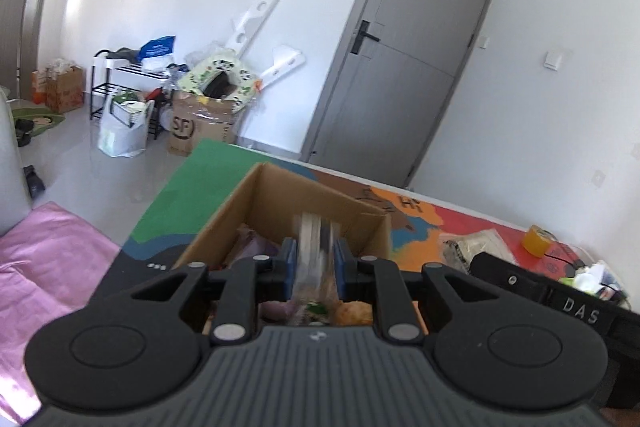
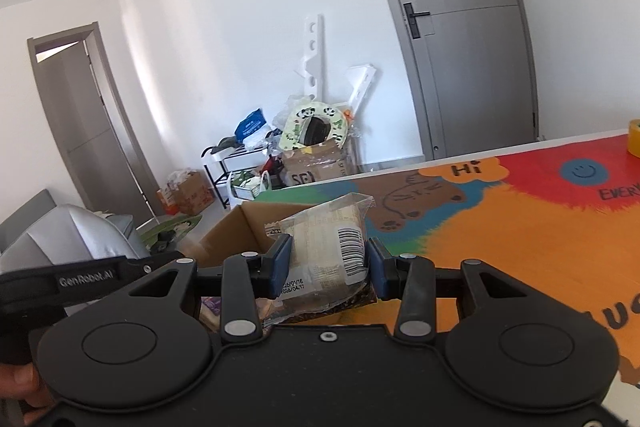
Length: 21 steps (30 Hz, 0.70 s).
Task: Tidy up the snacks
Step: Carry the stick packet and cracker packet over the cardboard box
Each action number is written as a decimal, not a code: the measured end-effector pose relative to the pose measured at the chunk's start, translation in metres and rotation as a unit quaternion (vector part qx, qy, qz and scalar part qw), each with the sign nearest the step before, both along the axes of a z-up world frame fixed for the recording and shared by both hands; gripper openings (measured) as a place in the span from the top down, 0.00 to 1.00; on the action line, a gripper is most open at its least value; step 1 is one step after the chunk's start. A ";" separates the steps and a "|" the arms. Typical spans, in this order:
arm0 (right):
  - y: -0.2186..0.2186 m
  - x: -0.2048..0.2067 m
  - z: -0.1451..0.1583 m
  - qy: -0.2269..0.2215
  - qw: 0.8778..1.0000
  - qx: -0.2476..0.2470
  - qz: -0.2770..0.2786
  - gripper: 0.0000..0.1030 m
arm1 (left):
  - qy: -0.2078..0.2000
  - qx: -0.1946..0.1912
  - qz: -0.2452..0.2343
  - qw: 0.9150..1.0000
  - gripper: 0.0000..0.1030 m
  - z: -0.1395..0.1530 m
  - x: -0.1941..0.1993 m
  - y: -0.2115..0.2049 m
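An open cardboard box stands on the colourful table mat and holds several snacks. My left gripper is shut on a thin clear snack packet, blurred, held over the box. My right gripper is shut on a clear-wrapped snack packet with a barcode label, held just right of the box and above the mat. The left gripper's body shows at the left of the right wrist view.
On the table to the right lie a clear bag, a yellow tape roll and a black device. A pink cloth lies left. Clutter, boxes and a rack stand by the far wall beside a grey door.
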State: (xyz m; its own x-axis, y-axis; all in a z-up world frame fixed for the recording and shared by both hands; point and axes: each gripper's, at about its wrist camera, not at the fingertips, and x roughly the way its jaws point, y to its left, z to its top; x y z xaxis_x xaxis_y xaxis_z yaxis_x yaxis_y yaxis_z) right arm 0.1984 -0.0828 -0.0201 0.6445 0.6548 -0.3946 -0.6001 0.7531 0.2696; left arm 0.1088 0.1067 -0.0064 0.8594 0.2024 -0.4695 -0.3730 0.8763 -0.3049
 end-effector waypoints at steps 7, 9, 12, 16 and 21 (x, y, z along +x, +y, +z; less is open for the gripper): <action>0.027 -0.004 0.000 0.000 1.000 -0.010 0.020 0.60 | -0.001 -0.008 0.018 1.000 0.71 -0.003 -0.011 0.021; 0.034 -0.004 0.000 0.001 1.000 -0.011 0.025 0.60 | -0.002 -0.012 0.027 1.000 0.69 -0.003 -0.015 0.028; 0.047 -0.003 0.001 0.002 0.999 -0.016 0.033 0.60 | -0.005 -0.010 0.040 0.999 0.62 -0.004 -0.020 0.038; 0.061 -0.002 0.001 0.003 0.999 -0.021 0.037 0.60 | -0.001 -0.017 0.050 0.999 0.59 -0.010 -0.024 0.052; 0.077 0.002 0.001 0.005 0.999 -0.029 0.042 0.60 | 0.001 -0.025 0.056 0.998 0.56 -0.015 -0.027 0.065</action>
